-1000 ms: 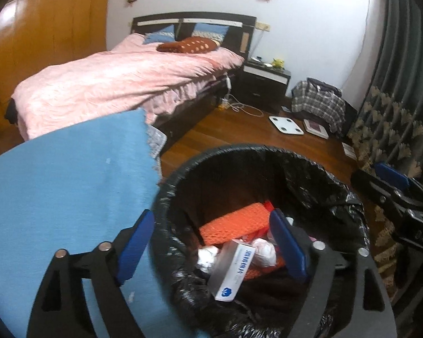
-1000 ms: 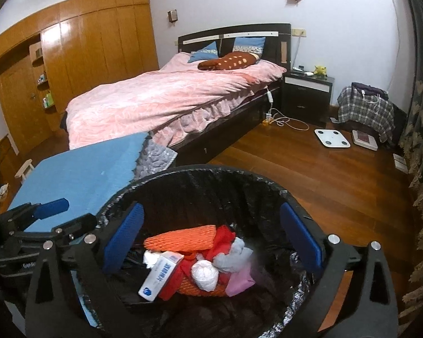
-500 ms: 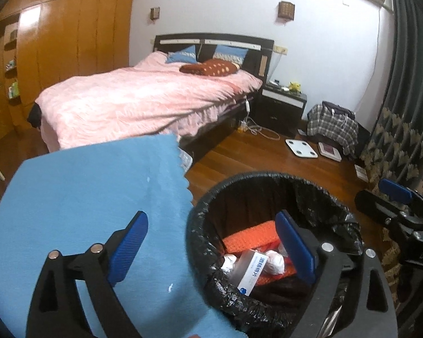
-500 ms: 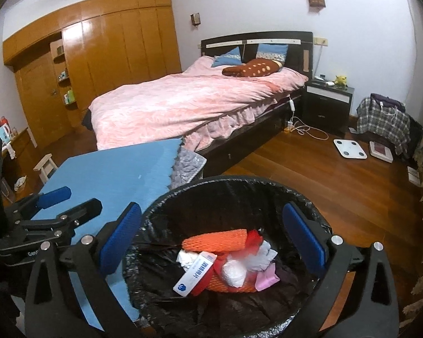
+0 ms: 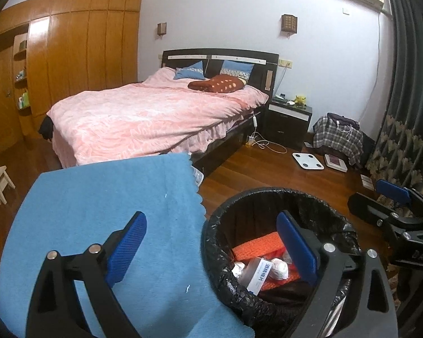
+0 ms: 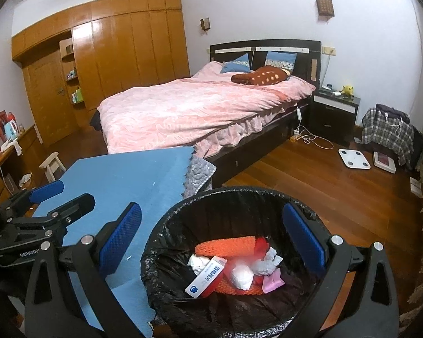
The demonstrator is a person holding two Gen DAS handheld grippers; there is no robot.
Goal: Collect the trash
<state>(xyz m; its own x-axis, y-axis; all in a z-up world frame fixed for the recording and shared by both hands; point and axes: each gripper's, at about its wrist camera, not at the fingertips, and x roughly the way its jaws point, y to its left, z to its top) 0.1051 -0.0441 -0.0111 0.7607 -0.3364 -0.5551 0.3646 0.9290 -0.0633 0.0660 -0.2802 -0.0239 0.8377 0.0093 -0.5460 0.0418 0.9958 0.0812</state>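
A bin with a black liner (image 6: 166, 233) stands on the wood floor beside a blue-covered table (image 6: 132, 180); it also shows in the left wrist view (image 5: 211, 242). Inside lie an orange net (image 6: 225, 246), a white box with blue print (image 6: 206, 277), crumpled tissues (image 6: 241, 277) and a pink scrap (image 6: 272, 280). My left gripper (image 5: 211, 249) is open and empty above the table's edge and the bin's left rim. My right gripper (image 6: 211, 238) is open and empty above the bin. Each gripper shows in the other's view: the right (image 5: 392, 197), the left (image 6: 46, 194).
A bed with a pink cover (image 6: 200, 109) fills the middle of the room. A dark nightstand (image 6: 334, 112), a white scale (image 6: 354, 159), a plaid bag (image 6: 387, 132) and curtains (image 5: 403, 129) are to the right. A wooden wardrobe (image 6: 112, 64) and a small stool (image 6: 52, 164) are to the left.
Both grippers have risen and pulled back from the bin, so the bin looks smaller and lower and more of the room shows. Both stay open and empty.
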